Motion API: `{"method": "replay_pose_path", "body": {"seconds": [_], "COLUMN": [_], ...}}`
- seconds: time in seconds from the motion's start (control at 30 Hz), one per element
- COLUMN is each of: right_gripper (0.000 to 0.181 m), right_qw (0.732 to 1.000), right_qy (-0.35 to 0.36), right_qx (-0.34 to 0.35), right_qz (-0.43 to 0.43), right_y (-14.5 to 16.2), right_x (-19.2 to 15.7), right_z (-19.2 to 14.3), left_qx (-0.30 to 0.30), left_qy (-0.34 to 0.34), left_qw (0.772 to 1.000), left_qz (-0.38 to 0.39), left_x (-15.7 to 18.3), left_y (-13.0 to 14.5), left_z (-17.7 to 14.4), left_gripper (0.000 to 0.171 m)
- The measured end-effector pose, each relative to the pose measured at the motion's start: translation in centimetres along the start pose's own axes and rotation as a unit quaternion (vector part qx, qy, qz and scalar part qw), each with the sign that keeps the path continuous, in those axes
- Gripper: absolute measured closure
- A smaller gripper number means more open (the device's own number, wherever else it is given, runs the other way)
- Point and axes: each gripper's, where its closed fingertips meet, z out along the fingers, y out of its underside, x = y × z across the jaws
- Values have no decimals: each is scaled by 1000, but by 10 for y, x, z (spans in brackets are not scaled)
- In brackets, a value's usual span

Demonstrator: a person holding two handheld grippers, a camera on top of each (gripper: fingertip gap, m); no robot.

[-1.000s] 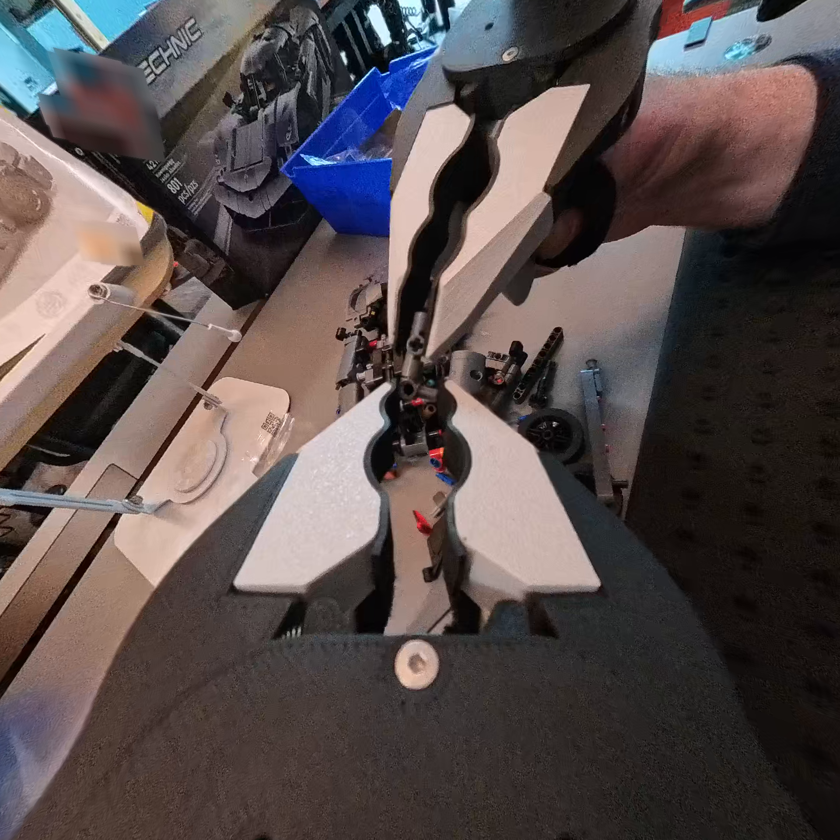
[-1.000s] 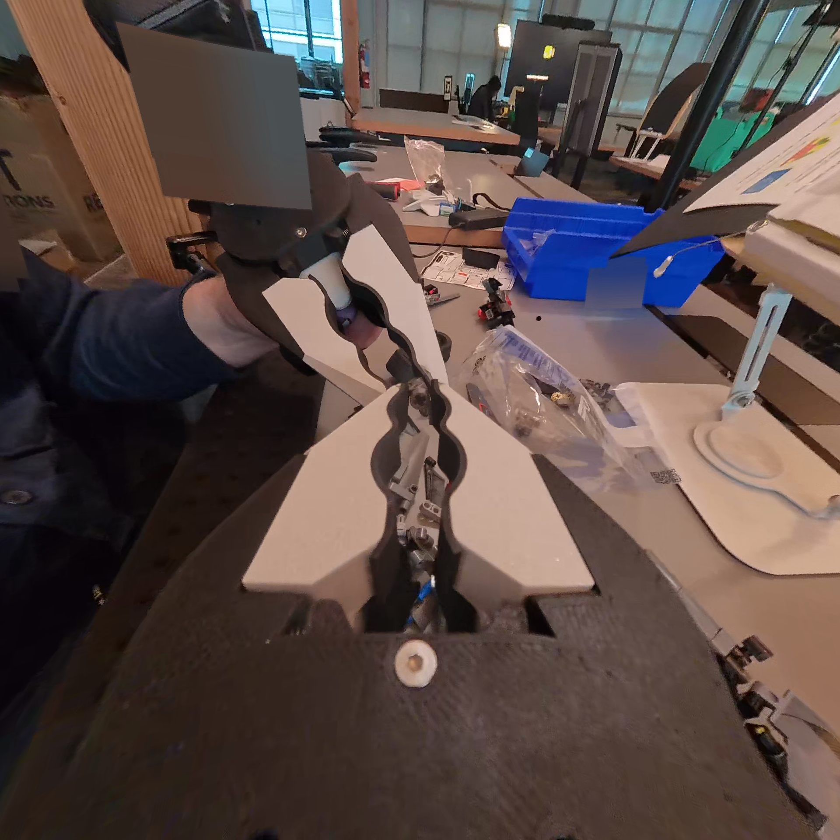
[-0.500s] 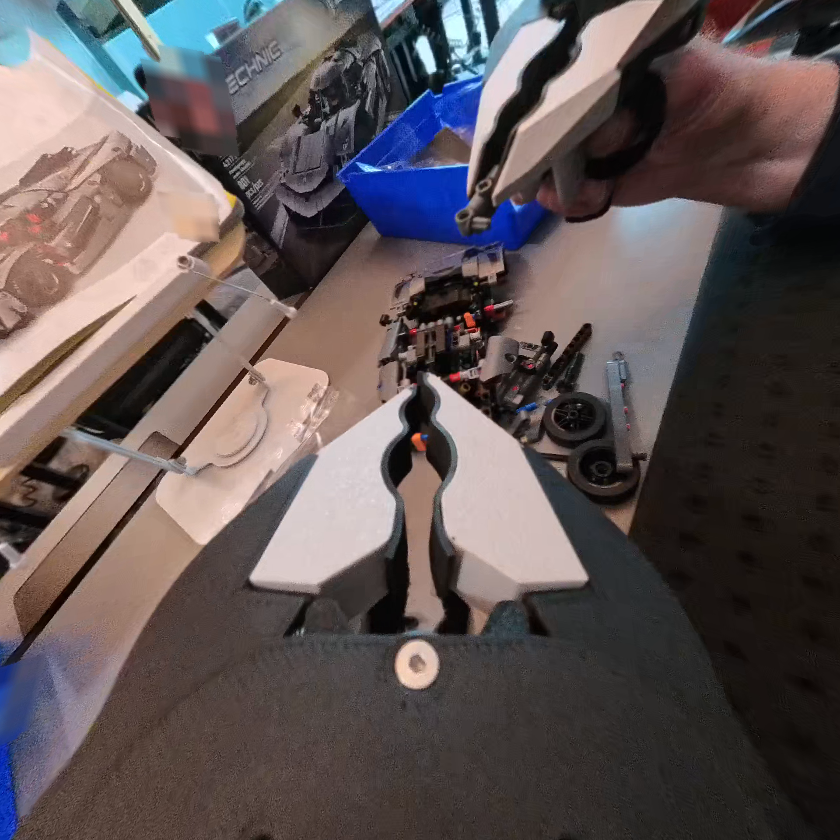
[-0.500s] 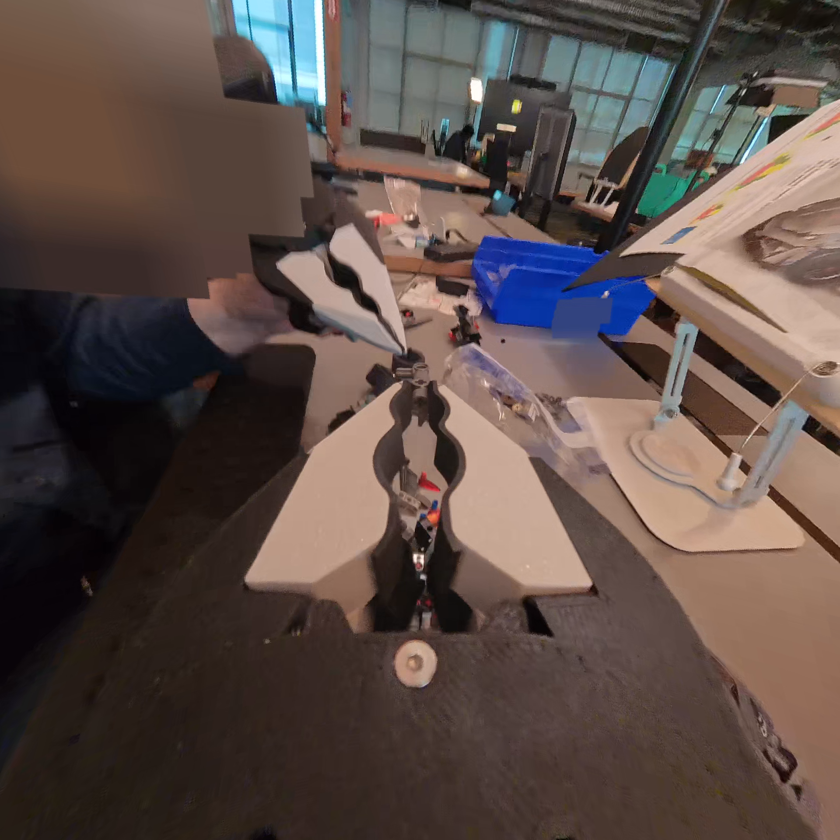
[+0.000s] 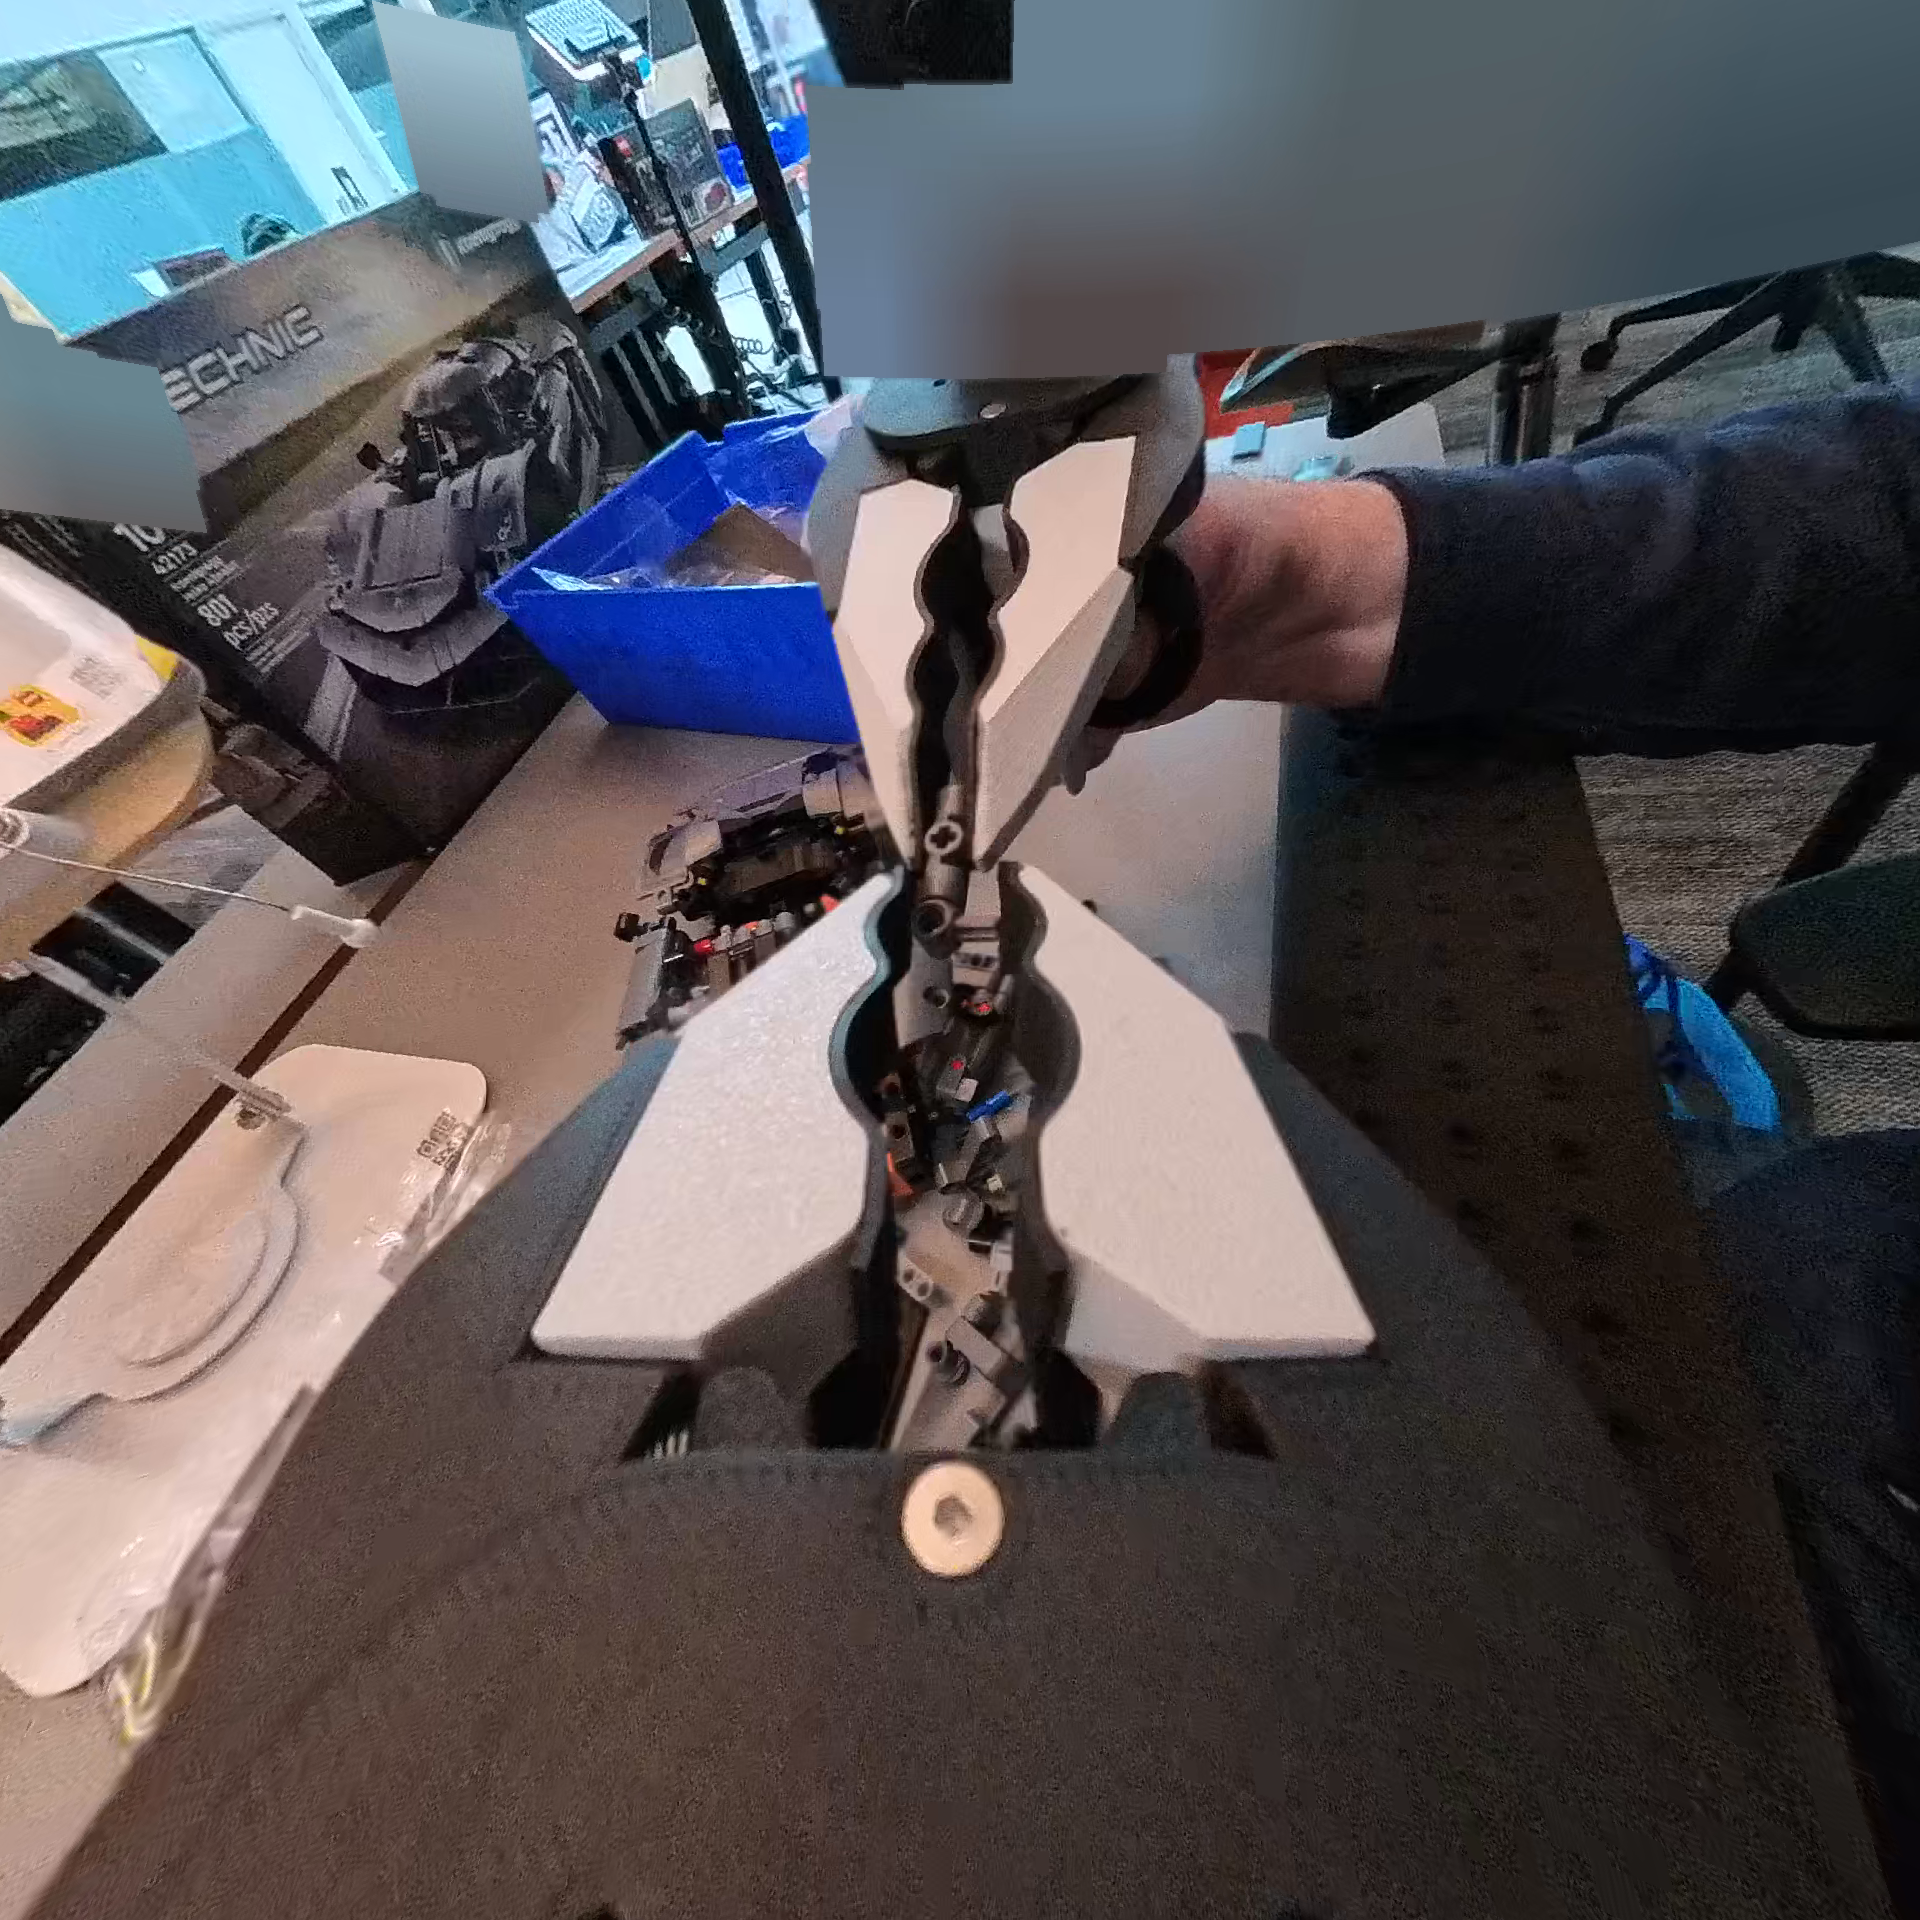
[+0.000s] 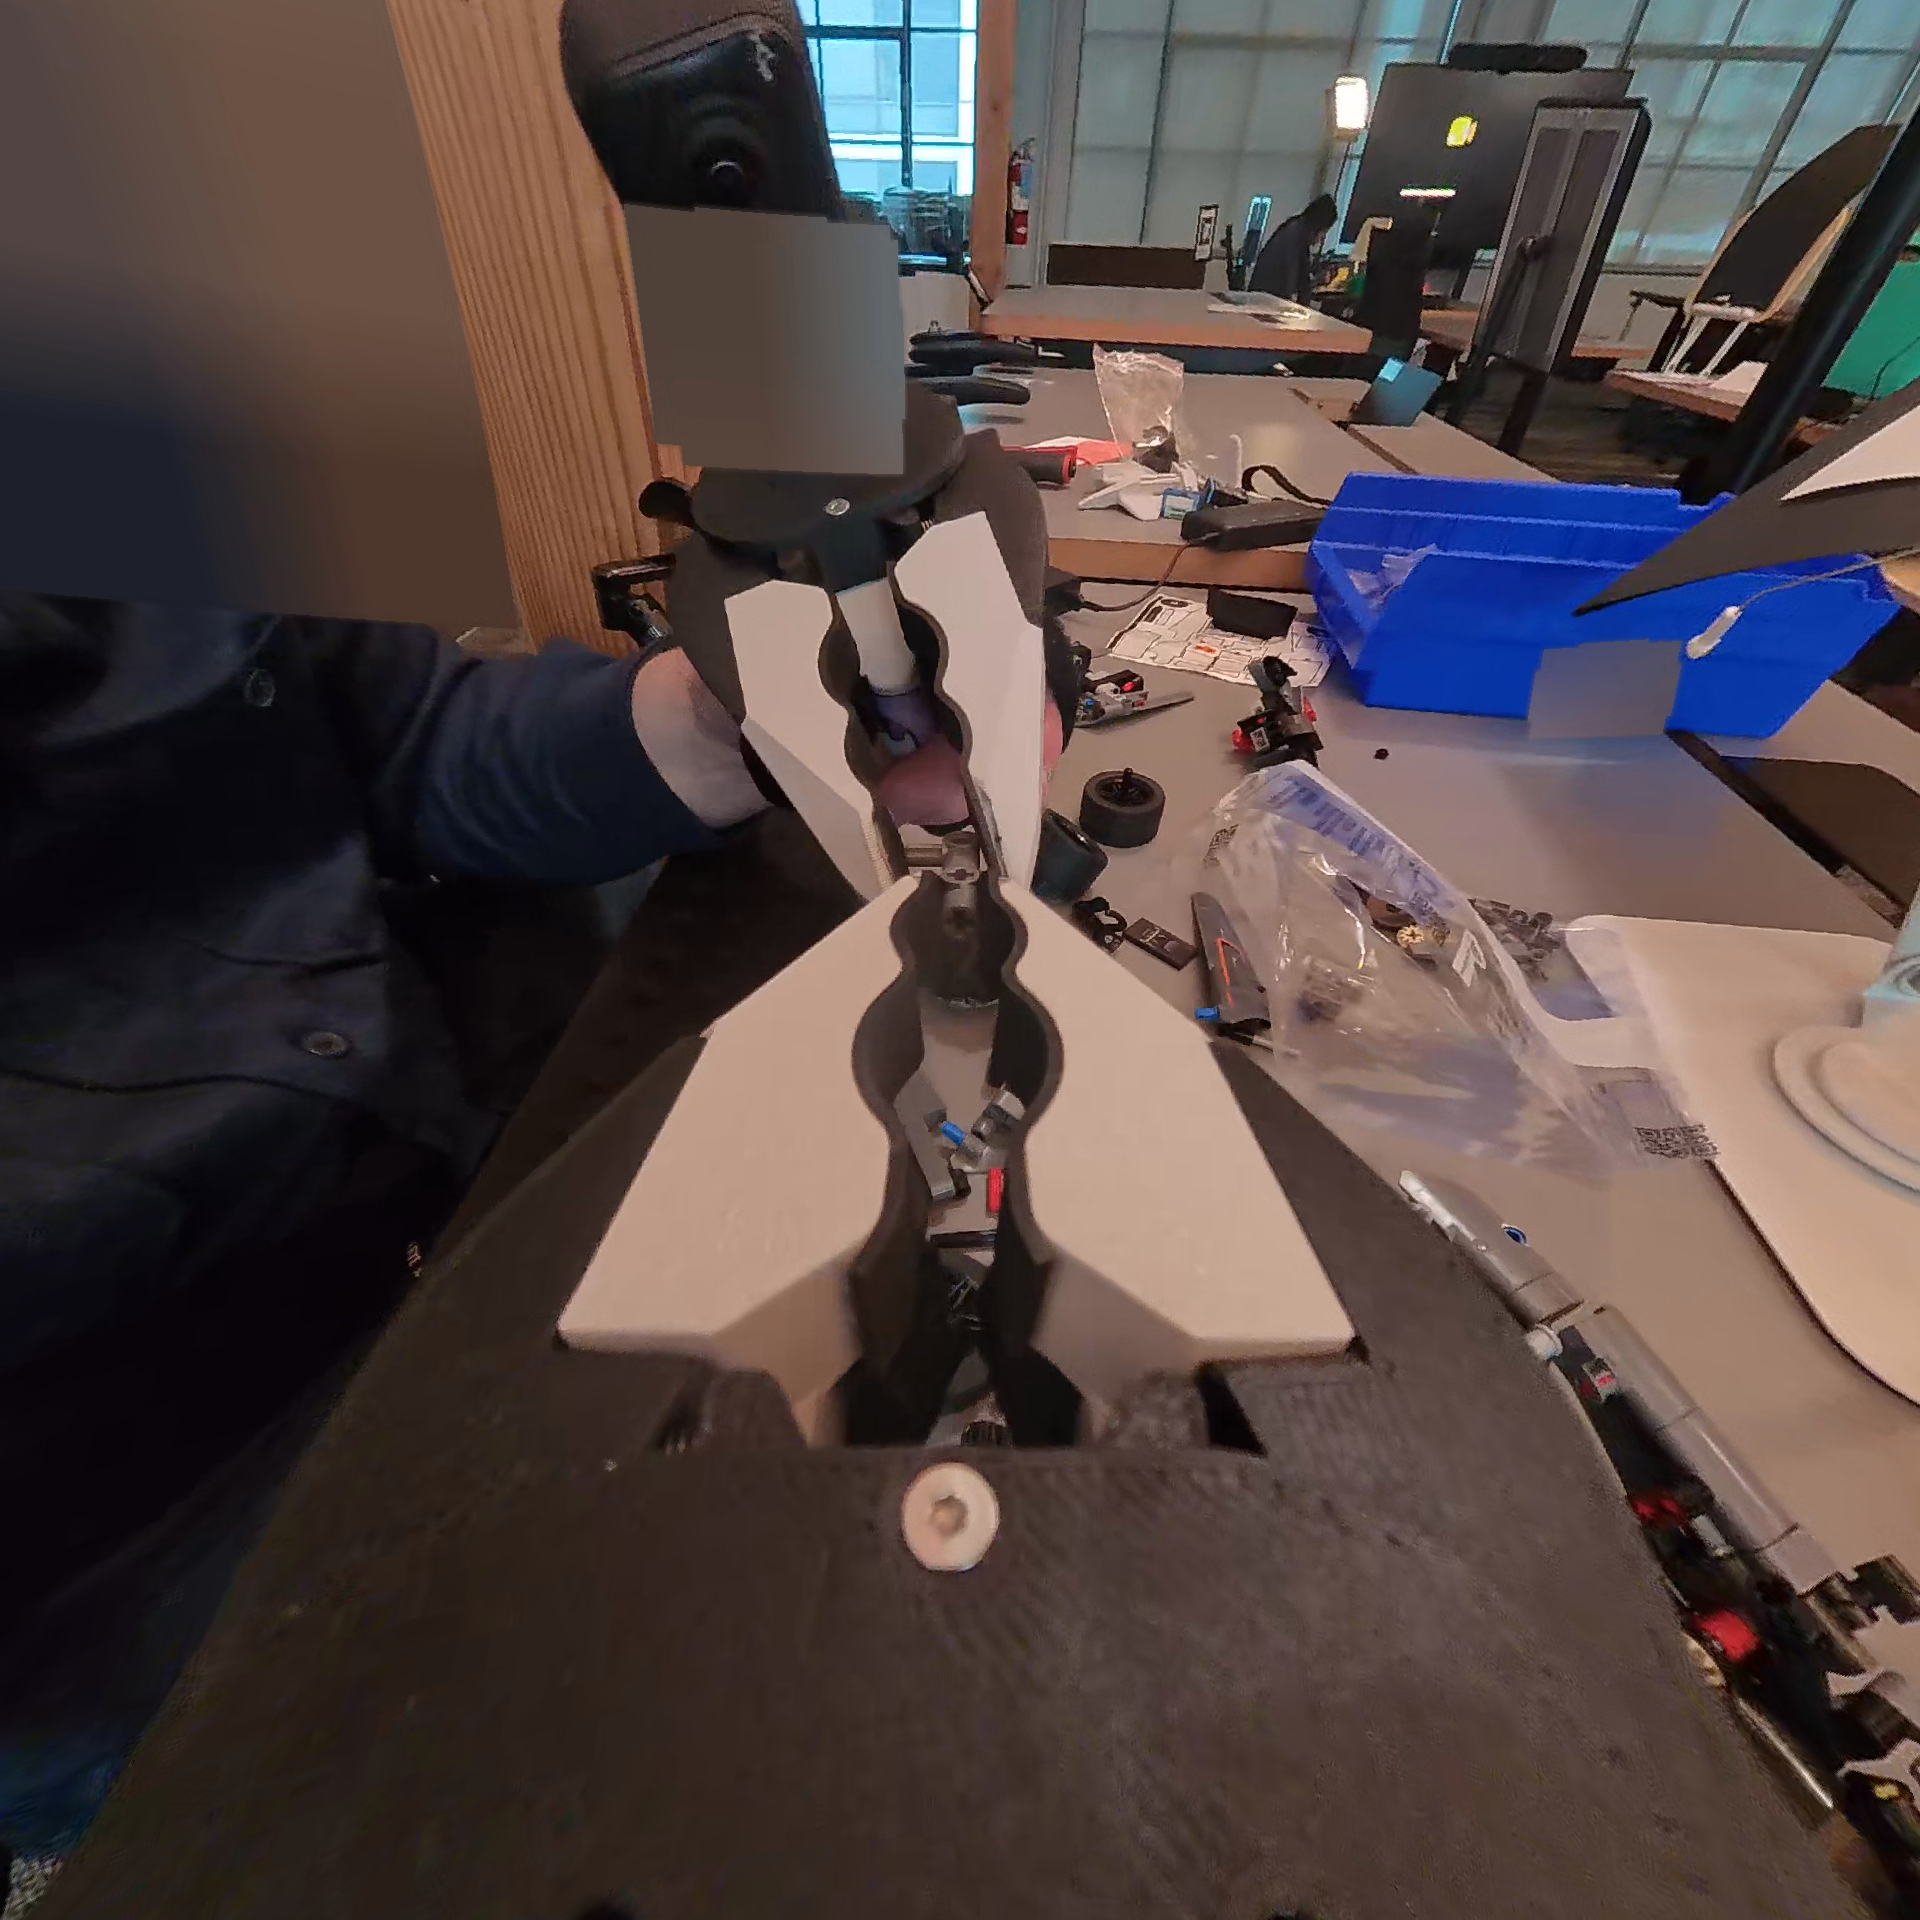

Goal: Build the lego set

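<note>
Lego pieces lie spread over a grey table [image 5: 1174, 821], ordered here by size. The set's dark box [image 5: 343, 499] stands at the far left, just beside a blue bin [image 5: 686, 644] holding clear bags. A partly built dark vehicle chassis [image 5: 727, 914] rests on the table between the bin and the left gripper [image 5: 951, 904]. In the right wrist view, a clear plastic bag of parts [image 6: 1382, 966] lies right of the grippers, with two black wheels [image 6: 1122, 808] near it. The left gripper is clenched on a grey lego assembly [image 5: 961, 1049] that runs between its fingers. The right gripper [image 5: 940, 831], held in a hand [image 5: 1278, 592] with a dark blue sleeve, meets it tip to tip and pinches a small grey connector [image 5: 943, 833]. The connector touches the top of the assembly, above the table.
</note>
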Motion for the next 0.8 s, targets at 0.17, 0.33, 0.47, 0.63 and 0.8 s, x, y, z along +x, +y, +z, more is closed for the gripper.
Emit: {"method": "replay_pose_path", "body": {"seconds": [0.17,0.33,0.47,0.63,0.8], "right_gripper": [177,176,177,176,176], "right_qw": [1000,997,997,997,990], "right_qy": [4,28,56,30,6], "right_qx": [-3,63,44,41,69], "right_qz": [-26,-22,-9,54,119], "right_y": [-2,-24,-12,0,-2], "right_x": [-4,5,21,27,30], "right_z": [0,-30,-52,-37,-36], "left_qx": [0,-2,10,-130,-199], "left_qy": [-2,-33,-58,-41,-8], "left_qw": [1000,999,998,990,980], "left_qz": [4,3,-30,22,-24], "left_x": [1,-9,-32,-17,-10], "left_y": [-1,3,14,63,99], "left_z": [-2,-13,-40,-7,2], "left_gripper": [158,159,159,158,155]}}
